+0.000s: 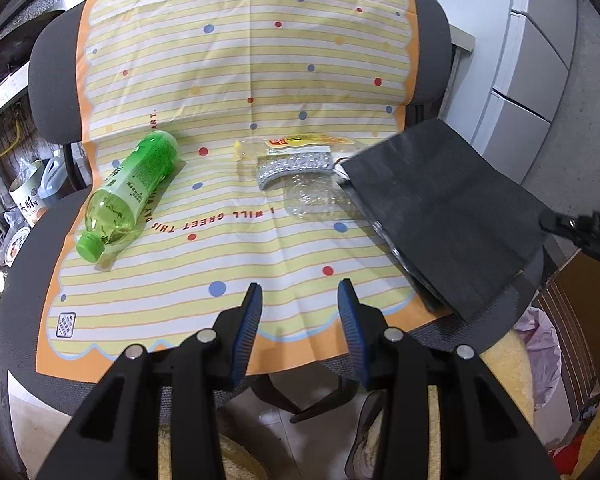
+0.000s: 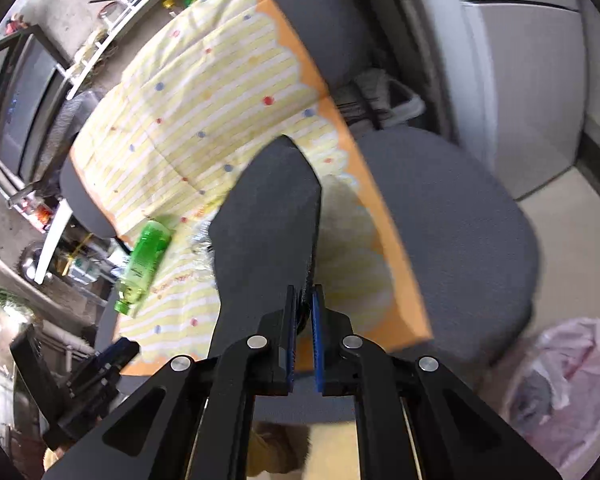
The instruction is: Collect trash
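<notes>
left wrist view: the left gripper [image 1: 300, 292] hangs over the near edge of a striped, dotted cloth [image 1: 236, 80] draped over a grey office chair [image 1: 52, 64]; its blue-padded jaws stand apart with nothing between them. on the cloth a green plastic bottle [image 1: 130, 194] lies on its side at the left, cap toward the camera. near the middle lie a clear crumpled wrapper [image 1: 312, 200], a silvery blister strip [image 1: 296, 168] and a yellow-labelled packet [image 1: 304, 142], close together. a black paper bag [image 1: 440, 216] lies flat on the right side of the seat, its far edge just beside the wrapper. part of the right gripper [image 1: 580, 228] shows at the bag's right edge.

right wrist view: the right gripper [image 2: 305, 300] is clamped on the near edge of the black paper bag [image 2: 268, 232], pads pinching it. the picture is blurred. the bottle [image 2: 144, 256] lies left of the bag on the cloth [image 2: 188, 112]. a bin lined with a pink plastic bag [image 2: 560, 392] stands on the floor at lower right, beside the chair [image 2: 460, 240].
</notes>
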{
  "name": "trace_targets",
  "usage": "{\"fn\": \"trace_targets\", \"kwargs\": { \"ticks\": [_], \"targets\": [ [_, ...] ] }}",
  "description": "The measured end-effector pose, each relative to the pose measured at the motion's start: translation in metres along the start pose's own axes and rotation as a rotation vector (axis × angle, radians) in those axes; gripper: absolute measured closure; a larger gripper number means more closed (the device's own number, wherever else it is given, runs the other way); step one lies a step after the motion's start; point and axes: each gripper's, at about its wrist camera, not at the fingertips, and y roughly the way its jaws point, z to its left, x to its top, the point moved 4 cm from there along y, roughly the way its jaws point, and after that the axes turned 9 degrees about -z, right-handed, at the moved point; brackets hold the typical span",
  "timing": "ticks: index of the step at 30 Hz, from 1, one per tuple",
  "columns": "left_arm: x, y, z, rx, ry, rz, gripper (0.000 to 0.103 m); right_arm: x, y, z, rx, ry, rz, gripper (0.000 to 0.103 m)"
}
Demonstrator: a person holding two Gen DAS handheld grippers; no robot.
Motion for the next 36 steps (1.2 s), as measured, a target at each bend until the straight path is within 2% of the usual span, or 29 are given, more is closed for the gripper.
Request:
{"fn": "trace_targets", "kwargs": {
  "ticks": [3, 8, 16, 20, 24, 30, 36],
  "targets": [
    [0.0, 0.001, -0.005, -0.01, 0.007, 0.0, 0.065, -0.004, -0.015, -0.012, -0.076, -0.034, -0.041, 0.096],
    [0.0, 0.001, -0.011, -0.023, 0.013, 0.0, 0.065, 0.011, -0.019, -0.012, -0.143, -0.088, -0.099, 0.096],
    [-0.001, 0.002, -0.012, -0.03, 0.016, 0.0, 0.065, 0.049, 0.026, 0.012, -0.248, -0.213, -0.128, 0.095],
    [0.0, 0.005, -0.008, -0.055, 0.008, 0.002, 0.065, 0.061, 0.056, 0.029, -0.254, -0.257, -0.107, 0.095],
    [0.008, 0.008, -0.009, -0.099, 0.012, -0.01, 0.065, 0.066, 0.092, 0.049, -0.186, -0.241, -0.06, 0.096],
    [0.025, 0.021, -0.011, -0.134, 0.003, -0.027, 0.065, 0.065, 0.145, 0.088, 0.113, -0.128, 0.043, 0.092],
    [0.038, 0.047, -0.046, -0.328, 0.043, -0.02, 0.065, 0.054, 0.169, 0.096, 0.139, -0.122, 0.102, 0.093]
  ]
}}
